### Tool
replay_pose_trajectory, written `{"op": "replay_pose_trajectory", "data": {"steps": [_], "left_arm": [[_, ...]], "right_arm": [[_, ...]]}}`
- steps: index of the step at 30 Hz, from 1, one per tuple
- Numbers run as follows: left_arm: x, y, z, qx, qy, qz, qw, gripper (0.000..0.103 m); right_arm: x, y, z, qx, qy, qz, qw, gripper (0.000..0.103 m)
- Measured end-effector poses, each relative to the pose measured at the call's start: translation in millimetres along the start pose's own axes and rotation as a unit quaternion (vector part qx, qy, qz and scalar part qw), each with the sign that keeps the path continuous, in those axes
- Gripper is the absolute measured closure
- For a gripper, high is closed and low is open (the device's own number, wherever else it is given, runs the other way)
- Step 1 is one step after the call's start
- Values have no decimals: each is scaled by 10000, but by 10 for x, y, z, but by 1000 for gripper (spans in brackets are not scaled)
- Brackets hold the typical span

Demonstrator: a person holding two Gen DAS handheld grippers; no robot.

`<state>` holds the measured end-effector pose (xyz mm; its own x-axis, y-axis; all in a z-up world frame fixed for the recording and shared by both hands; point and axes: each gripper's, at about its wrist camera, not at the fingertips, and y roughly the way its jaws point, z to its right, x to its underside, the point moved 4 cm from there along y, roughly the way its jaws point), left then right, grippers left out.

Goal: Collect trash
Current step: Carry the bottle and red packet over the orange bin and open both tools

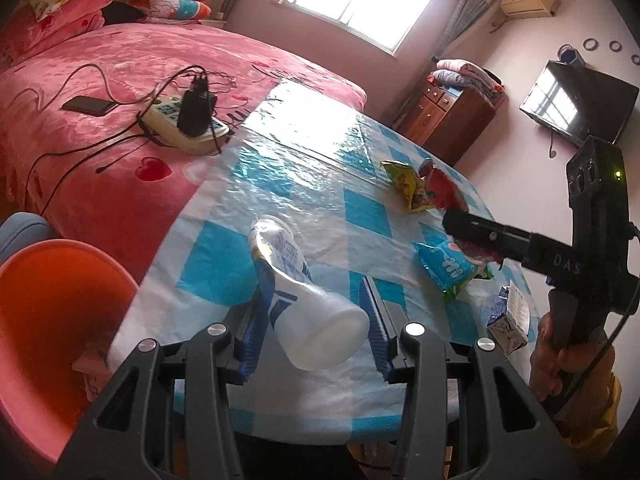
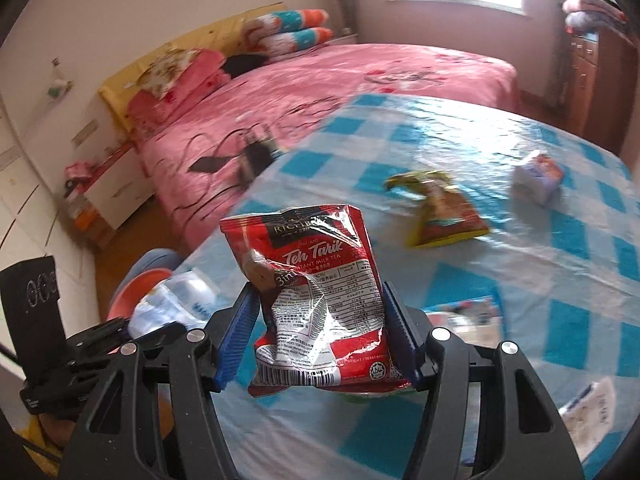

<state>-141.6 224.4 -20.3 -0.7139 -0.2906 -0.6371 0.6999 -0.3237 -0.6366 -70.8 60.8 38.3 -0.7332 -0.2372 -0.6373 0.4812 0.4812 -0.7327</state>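
Note:
My left gripper (image 1: 314, 300) is shut on a clear plastic bottle (image 1: 300, 284) with a blue label, held above the near edge of the blue-checked table (image 1: 280, 184). My right gripper (image 2: 318, 312) is shut on a red Teh Tarik packet (image 2: 316, 296), held above the table; the packet also shows in the left wrist view (image 1: 442, 186). A yellow snack packet (image 1: 404, 182) (image 2: 440, 212), a blue-green packet (image 1: 450, 268) and a small carton (image 1: 510, 320) lie on the table. An orange bin (image 1: 52, 320) stands at the left, below the table edge.
A pink bed (image 1: 100, 92) borders the table on the left, with a power strip and charger (image 1: 188, 120), cables and a phone (image 1: 88, 105) on it. A small white box (image 2: 538, 176) lies far right on the table. A wooden cabinet (image 1: 448, 120) stands beyond.

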Motion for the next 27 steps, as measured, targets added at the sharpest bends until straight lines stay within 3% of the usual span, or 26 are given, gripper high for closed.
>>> {"op": "replay_pose_trajectory", "data": {"steps": [13,20,27], "left_arm": [[66,-384,-486,-253,-463,248,9983,57],[175,-632,-967,-702,-829,340,9935,57],[364,-734,-1500,-1316,-1288,275,9825,55]], "right_arm": [[108,456,-864,-983,-395,-530,9930,41],[135,690,-1386,-1617,-619,-755,9820,41],[165,886,-1828,-2193,-772,-936,9681,35]]}}
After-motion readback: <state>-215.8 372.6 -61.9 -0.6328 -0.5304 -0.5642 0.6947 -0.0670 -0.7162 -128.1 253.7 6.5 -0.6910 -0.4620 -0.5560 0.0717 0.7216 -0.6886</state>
